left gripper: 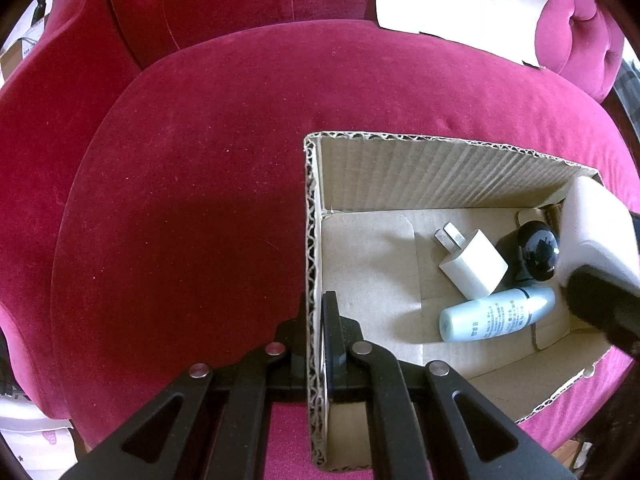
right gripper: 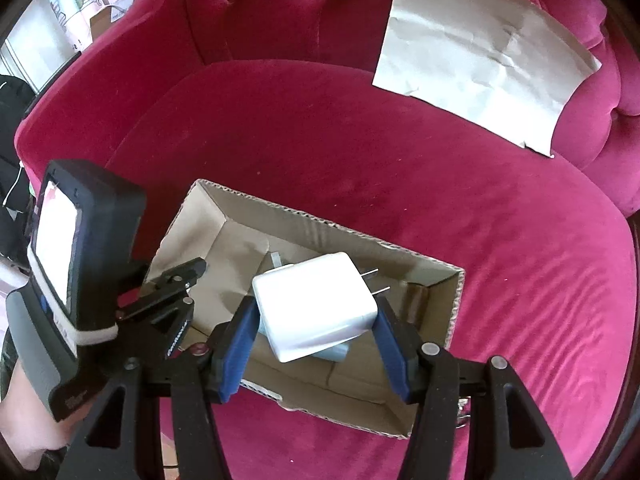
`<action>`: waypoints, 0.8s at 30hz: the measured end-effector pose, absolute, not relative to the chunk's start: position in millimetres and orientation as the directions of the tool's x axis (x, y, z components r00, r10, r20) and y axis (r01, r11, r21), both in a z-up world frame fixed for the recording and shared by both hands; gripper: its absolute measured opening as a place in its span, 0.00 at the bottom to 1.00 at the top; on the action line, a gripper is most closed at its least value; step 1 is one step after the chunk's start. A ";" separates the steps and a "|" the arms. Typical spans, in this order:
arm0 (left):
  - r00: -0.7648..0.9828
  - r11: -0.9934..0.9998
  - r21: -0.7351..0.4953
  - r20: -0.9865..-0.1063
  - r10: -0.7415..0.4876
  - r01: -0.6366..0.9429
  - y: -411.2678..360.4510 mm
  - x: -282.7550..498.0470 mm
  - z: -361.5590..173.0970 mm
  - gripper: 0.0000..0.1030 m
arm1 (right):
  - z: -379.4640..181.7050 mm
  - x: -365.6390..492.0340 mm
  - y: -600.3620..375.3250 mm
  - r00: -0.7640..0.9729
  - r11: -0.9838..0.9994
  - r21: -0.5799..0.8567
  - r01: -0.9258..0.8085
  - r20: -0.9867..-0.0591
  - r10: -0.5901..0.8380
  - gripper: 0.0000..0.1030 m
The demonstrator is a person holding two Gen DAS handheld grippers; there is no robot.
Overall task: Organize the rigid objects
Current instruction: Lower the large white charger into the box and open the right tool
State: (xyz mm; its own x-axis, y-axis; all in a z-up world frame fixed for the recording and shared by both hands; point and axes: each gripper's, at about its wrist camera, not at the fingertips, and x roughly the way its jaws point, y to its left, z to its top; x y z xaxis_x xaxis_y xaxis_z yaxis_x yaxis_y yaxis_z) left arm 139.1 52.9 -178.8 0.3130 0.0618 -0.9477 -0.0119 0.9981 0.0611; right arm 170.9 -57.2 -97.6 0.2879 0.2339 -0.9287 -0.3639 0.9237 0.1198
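An open cardboard box lies on a pink velvet seat. In it are a small white charger, a black round-lensed device and a pale blue bottle. My left gripper is shut on the box's left wall. My right gripper is shut on a large white power adapter and holds it tilted just above the box, prongs pointing right. The left wrist view shows that adapter at the box's right end. The bottle peeks out beneath it.
The box sits on the seat cushion of a pink tufted armchair. A creased white paper sheet leans at the back right. A person's hand carries the left gripper's body at the lower left.
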 end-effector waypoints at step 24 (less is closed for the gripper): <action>0.313 0.998 0.061 -0.948 0.063 -0.013 53.5 138.7 -179.2 0.04 | -114.6 175.4 -45.7 0.297 0.930 0.125 -0.345 -0.926 0.235 0.62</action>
